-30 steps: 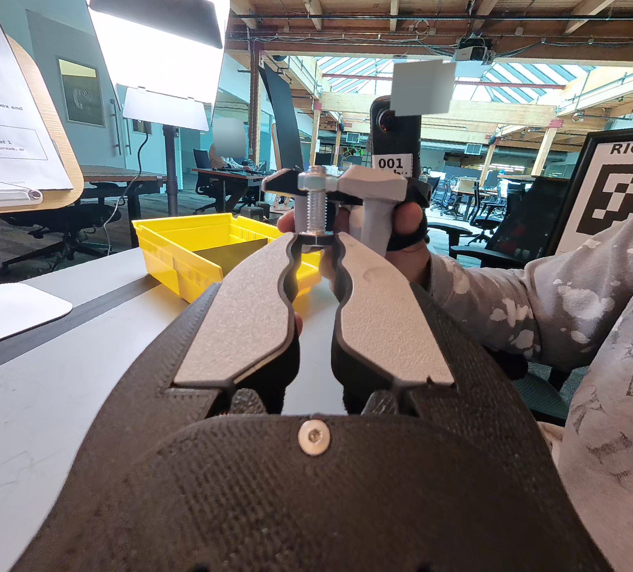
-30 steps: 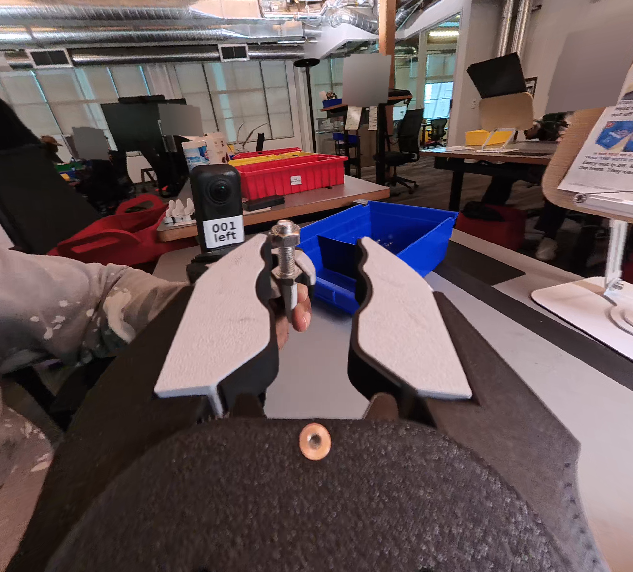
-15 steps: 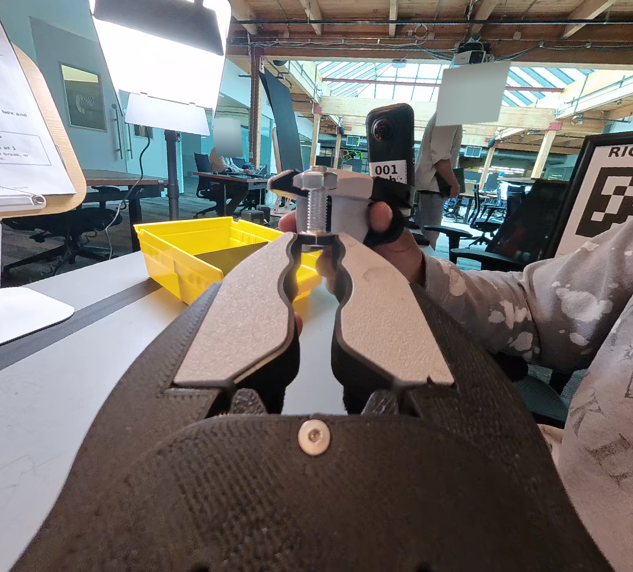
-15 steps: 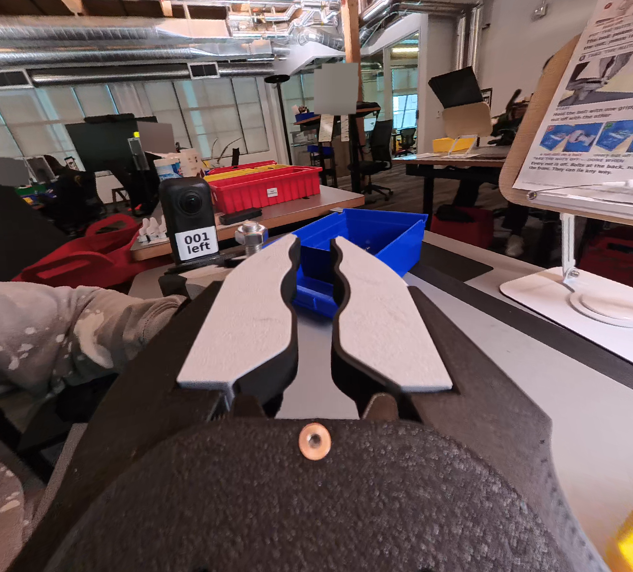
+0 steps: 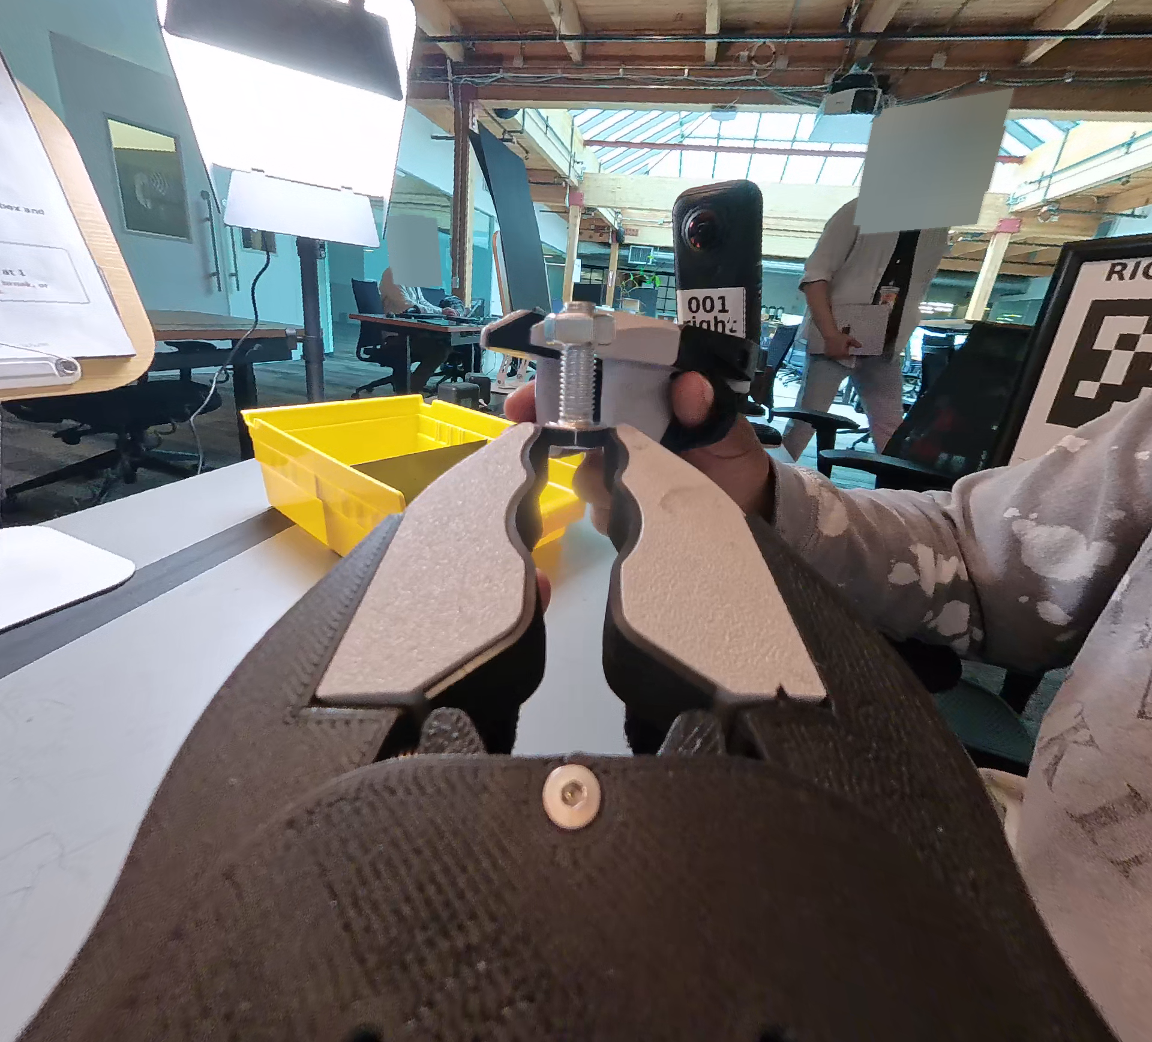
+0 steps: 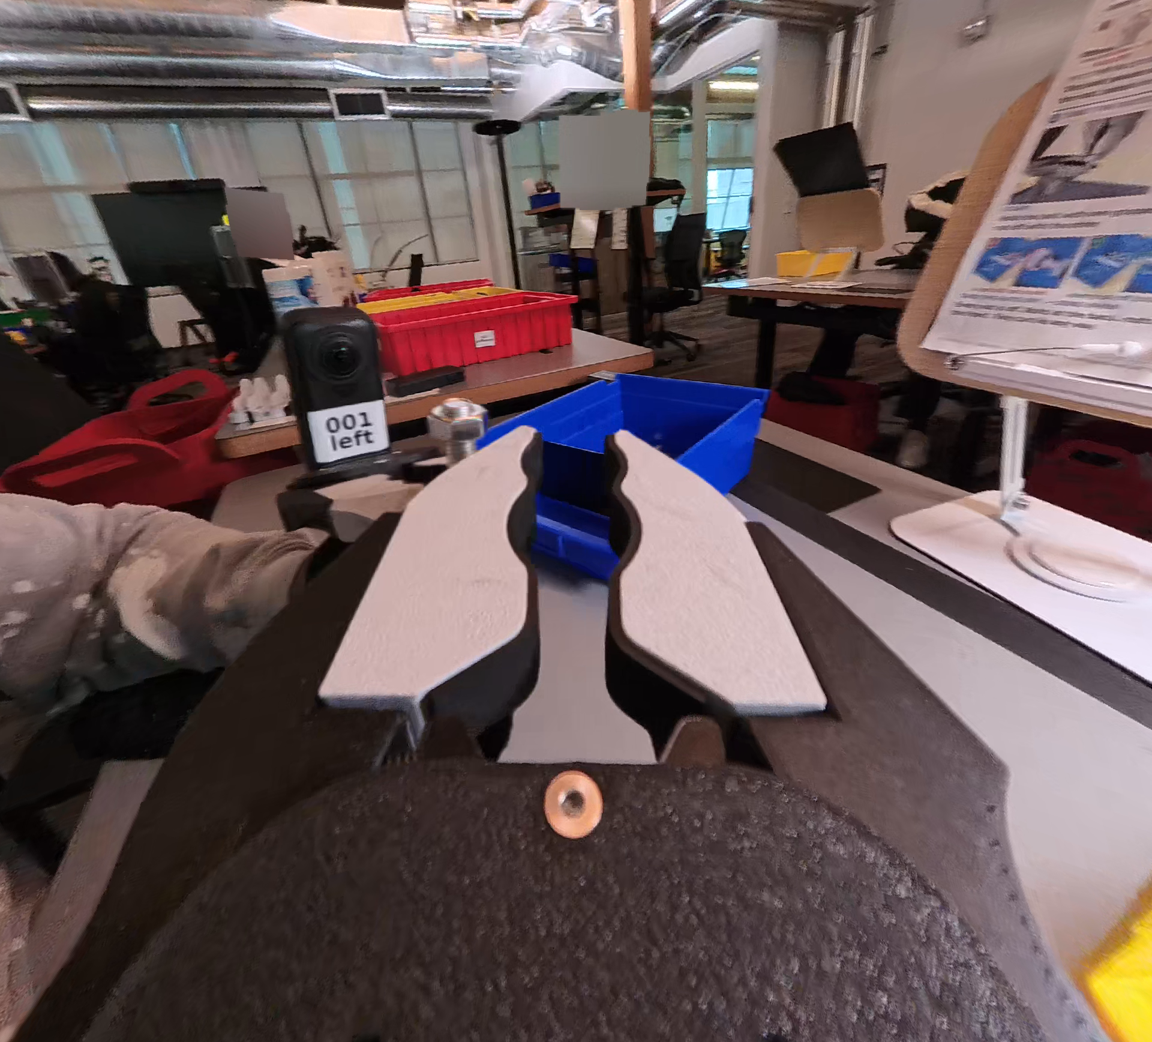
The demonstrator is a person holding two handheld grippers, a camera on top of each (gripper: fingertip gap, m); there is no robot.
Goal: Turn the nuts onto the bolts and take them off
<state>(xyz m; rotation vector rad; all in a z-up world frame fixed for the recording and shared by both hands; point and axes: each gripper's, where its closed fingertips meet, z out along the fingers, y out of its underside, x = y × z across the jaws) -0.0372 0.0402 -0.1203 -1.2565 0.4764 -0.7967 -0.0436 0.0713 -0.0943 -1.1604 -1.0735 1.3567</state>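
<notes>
In the left wrist view my left gripper (image 5: 573,441) is shut on the head of a silver bolt (image 5: 576,388). The bolt stands upright with its threads up and a hex nut (image 5: 576,331) at the top end. A grey finger (image 5: 642,341) of the right gripper lies level behind the nut. In the right wrist view my right gripper (image 6: 572,444) has its fingers drawn in to a narrow gap with nothing between them. The nut (image 6: 458,419) shows just left of its left finger, outside the jaws. I cannot tell whether they touch.
A yellow bin (image 5: 324,451) sits on the grey table (image 5: 124,700) behind the left gripper. A blue bin (image 6: 686,419) sits ahead of the right gripper. A paper stand with a white base (image 6: 1028,544) is at the right. A person's sleeve (image 5: 935,563) fills the right side. One gripper's finger ends stand about 4 cm off the other's.
The right gripper's fingers have closed from wide open to a narrow gap and shifted right, so the bolt and nut now lie outside its left finger. The left gripper still holds the bolt.
</notes>
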